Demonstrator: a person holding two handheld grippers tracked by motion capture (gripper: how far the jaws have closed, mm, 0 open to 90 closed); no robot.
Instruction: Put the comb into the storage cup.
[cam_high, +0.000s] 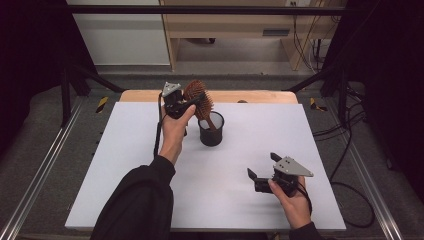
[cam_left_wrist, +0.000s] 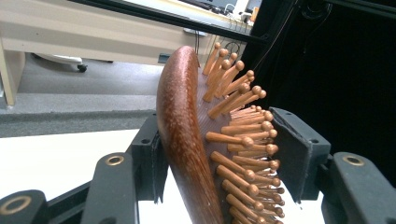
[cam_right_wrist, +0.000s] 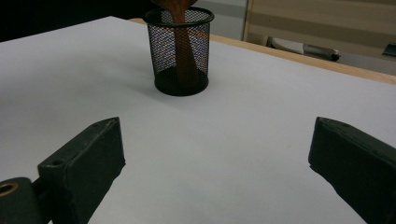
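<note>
Left gripper (cam_left_wrist: 219, 154) around hairbrush (cam_left_wrist: 187, 140) head

we wear black sleeves; our left gripper (cam_high: 186, 104) and right gripper (cam_high: 262, 171) are black, each topped by a grey three-cornered plate, brass-ringed screws at six o'clock, black cables trailing.

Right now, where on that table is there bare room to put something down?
Most of the sheet is bare: the left side, the far right corner, and the stretch between the cup and right gripper. It is crowded at the cup, where the left gripper holds the brush.
</note>
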